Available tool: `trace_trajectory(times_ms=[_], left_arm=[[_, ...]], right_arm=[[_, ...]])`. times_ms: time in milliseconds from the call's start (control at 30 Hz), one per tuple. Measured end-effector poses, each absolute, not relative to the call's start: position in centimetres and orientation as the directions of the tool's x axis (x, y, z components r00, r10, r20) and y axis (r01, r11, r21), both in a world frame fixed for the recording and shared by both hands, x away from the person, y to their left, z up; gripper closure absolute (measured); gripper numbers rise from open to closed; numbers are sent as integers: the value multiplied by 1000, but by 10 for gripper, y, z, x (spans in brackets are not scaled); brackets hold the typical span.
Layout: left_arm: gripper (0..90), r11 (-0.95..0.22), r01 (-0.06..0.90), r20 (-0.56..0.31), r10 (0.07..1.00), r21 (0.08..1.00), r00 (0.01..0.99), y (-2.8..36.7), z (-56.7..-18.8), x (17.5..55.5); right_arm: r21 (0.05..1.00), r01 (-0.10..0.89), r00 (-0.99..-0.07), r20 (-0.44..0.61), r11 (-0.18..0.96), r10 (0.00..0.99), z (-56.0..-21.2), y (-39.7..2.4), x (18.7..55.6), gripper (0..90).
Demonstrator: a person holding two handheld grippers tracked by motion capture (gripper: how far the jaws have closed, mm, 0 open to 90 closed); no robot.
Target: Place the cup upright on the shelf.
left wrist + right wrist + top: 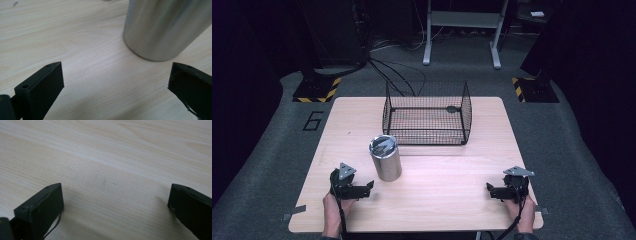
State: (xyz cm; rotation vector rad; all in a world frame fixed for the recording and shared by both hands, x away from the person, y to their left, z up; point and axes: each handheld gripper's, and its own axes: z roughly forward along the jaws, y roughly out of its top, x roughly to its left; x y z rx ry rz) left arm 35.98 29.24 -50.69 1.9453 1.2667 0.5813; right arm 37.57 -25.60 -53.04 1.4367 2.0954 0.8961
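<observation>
A shiny steel cylinder cup (385, 158) stands upright on the wooden table (437, 185), left of centre. My left gripper (368, 188) rests on the table just left of and below the cup, pointing right, jaws wide open. In the left gripper view the cup (162, 27) rises just ahead of the open gripper (116, 82), slightly to the right, not touched. My right gripper (490, 191) lies near the table's right front corner, pointing left, open. Bare wood lies between the spread jaws of the right gripper (115, 205).
A black wire basket (427, 116) stands at the back middle of the table, open at the top. The table's front edge is close behind both hands. Cables and a grey frame stand on the floor beyond the table.
</observation>
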Motion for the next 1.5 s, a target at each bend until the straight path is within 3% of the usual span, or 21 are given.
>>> trace_trajectory(times_ms=[600,1500], left_arm=[[0,-195,454,-72,859,869,508,277,-459,347],[0,-151,330,-85,793,932,604,259,-432,384]], right_arm=[[721,647,-360,4,247,933,-530,-256,376,0],[721,646,-363,2,250,932,-530,-256,376,0]])
